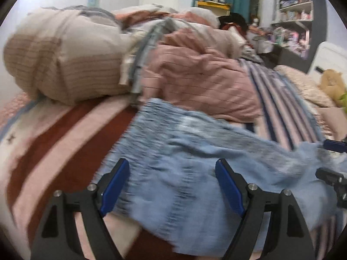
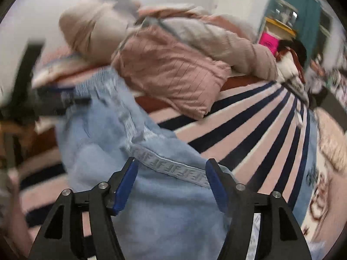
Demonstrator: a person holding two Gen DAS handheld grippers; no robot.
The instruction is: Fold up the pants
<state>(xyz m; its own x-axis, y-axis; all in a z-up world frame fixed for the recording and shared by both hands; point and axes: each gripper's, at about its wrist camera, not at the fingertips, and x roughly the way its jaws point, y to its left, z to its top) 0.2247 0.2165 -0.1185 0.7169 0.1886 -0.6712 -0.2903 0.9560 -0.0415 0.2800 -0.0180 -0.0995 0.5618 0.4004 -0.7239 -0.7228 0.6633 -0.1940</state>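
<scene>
In the left wrist view, the left gripper (image 1: 172, 186) hung with its jaws spread wide and nothing between them, poised over the light blue pants (image 1: 184, 162), which lay rumpled across the striped bedspread (image 1: 54, 143) in front of a heap of pink and beige bedding (image 1: 195, 73). The gathered, ribbed band near the top of the cloth looked like an elastic waist, probably the firmest place to pinch. In the right wrist view, the right gripper (image 2: 171, 184) was likewise spread and empty above the pants (image 2: 104, 138), with a lettered side tape (image 2: 169, 169) running between its fingers. The fabric appeared soft, limp and light, likely to sag and bunch, so a seam or edge hold seemed wisest.
</scene>
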